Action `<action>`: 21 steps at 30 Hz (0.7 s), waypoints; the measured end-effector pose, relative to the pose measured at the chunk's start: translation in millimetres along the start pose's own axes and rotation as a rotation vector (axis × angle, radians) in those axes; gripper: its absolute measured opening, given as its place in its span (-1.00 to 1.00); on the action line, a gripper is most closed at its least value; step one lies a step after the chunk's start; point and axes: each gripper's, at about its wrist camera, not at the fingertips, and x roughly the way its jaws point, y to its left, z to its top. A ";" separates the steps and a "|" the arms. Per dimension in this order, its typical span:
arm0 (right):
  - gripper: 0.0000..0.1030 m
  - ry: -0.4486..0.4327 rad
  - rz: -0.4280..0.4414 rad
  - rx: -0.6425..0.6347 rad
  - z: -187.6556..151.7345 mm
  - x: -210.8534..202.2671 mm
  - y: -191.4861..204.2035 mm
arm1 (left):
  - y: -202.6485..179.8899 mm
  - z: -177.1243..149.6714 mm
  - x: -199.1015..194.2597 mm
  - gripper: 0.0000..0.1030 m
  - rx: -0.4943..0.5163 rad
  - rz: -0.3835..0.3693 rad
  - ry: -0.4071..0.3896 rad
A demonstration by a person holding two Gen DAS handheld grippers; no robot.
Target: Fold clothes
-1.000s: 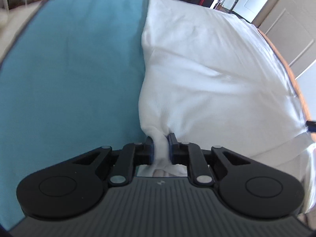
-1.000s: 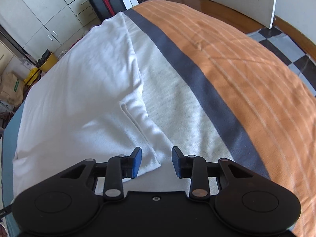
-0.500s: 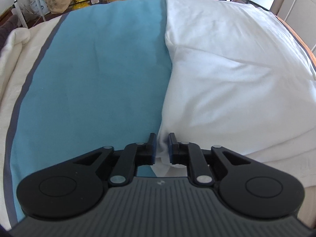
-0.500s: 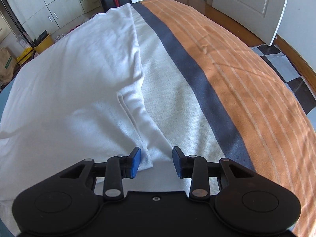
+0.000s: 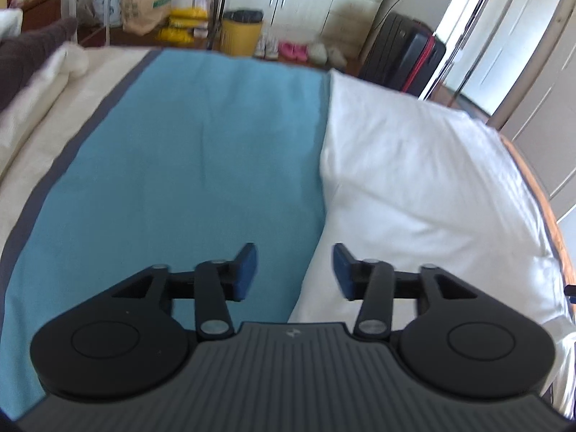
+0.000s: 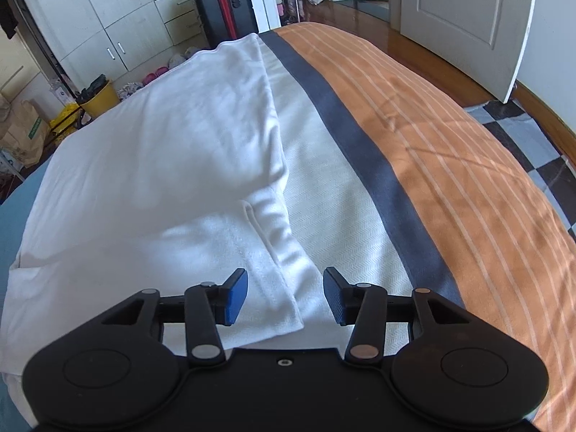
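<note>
A white garment [image 5: 424, 187] lies spread on the bed, its left edge on the blue band of the bedcover [image 5: 201, 165]. My left gripper [image 5: 294, 270] hovers over that edge, its jaws opening, and nothing is pinched between the blue pads. In the right wrist view the same white garment [image 6: 162, 165] shows a folded hem corner near the camera. My right gripper [image 6: 285, 297] stands above that corner with its jaws opening; the cloth lies below the gap and the pads do not press on it.
The bedcover has a cream strip, a dark grey stripe [image 6: 363, 151] and an orange striped band [image 6: 468, 165]. Beyond the bed's far end stand a black suitcase [image 6: 225, 9], a yellow bin [image 5: 241, 36], paper bags and white cupboards. A white door [image 6: 464, 18] is at the right.
The left gripper let go of the garment's edge, its jaws spread wide, and it lifted and tilted up toward the room. The right gripper's jaws widened a little above the hem corner.
</note>
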 end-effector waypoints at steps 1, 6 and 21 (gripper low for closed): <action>0.05 -0.004 -0.003 -0.009 0.8 -0.4 2.4 | -2.2 0.5 -0.1 0.03 0.004 -0.004 -0.013; 0.07 -0.035 0.038 -0.048 -0.5 -2.0 10.2 | -12.9 1.2 7.9 0.03 0.011 -0.061 0.000; 0.08 -0.076 0.434 0.125 65.3 2.4 5.3 | -84.3 21.1 54.1 0.34 0.275 -0.057 0.127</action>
